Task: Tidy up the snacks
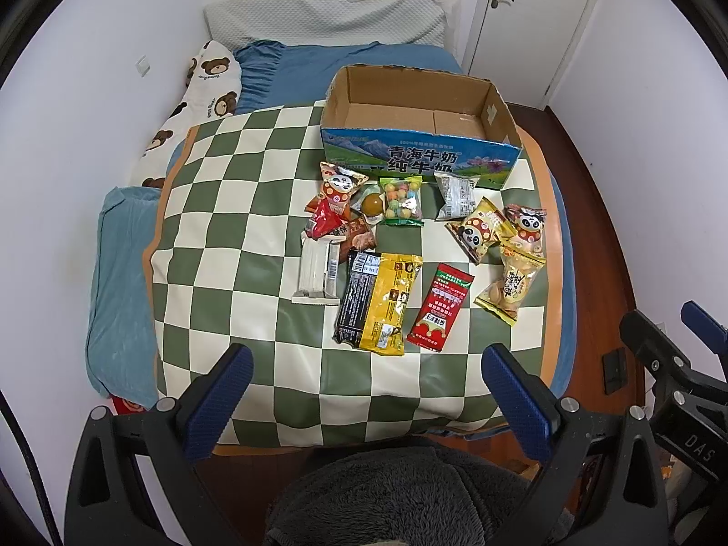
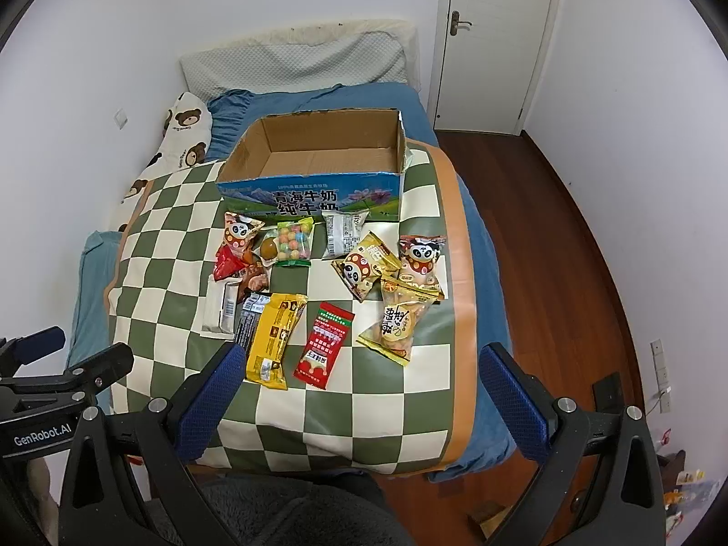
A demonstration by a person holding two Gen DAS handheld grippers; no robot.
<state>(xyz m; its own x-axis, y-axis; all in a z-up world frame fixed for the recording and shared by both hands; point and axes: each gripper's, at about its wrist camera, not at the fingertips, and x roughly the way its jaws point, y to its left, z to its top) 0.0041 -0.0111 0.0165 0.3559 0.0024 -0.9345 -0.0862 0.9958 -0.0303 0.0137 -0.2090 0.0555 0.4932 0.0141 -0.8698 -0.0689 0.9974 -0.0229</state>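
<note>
Several snack packets lie on a green-and-cream checked mat (image 1: 218, 191) (image 2: 150, 245) spread over a bed. An open cardboard milk box (image 1: 421, 154) (image 2: 314, 193) stands empty at the mat's far side. Nearest the grippers lie a yellow packet (image 1: 386, 305) (image 2: 273, 336) and a red packet (image 1: 440, 307) (image 2: 324, 346). A bag of coloured candy balls (image 1: 402, 202) (image 2: 295, 243) sits by the box. My left gripper (image 1: 366, 359) hangs open above the mat's near edge, holding nothing. My right gripper (image 2: 361, 357) is open too, beside it.
A bear-print pillow (image 1: 209, 91) (image 2: 182, 136) and blue bedding (image 1: 120, 282) lie left of the mat. The wooden floor (image 2: 546, 236) and a white door (image 2: 496, 36) are to the right. A grey fleecy sleeve (image 1: 409, 496) fills the bottom of both views.
</note>
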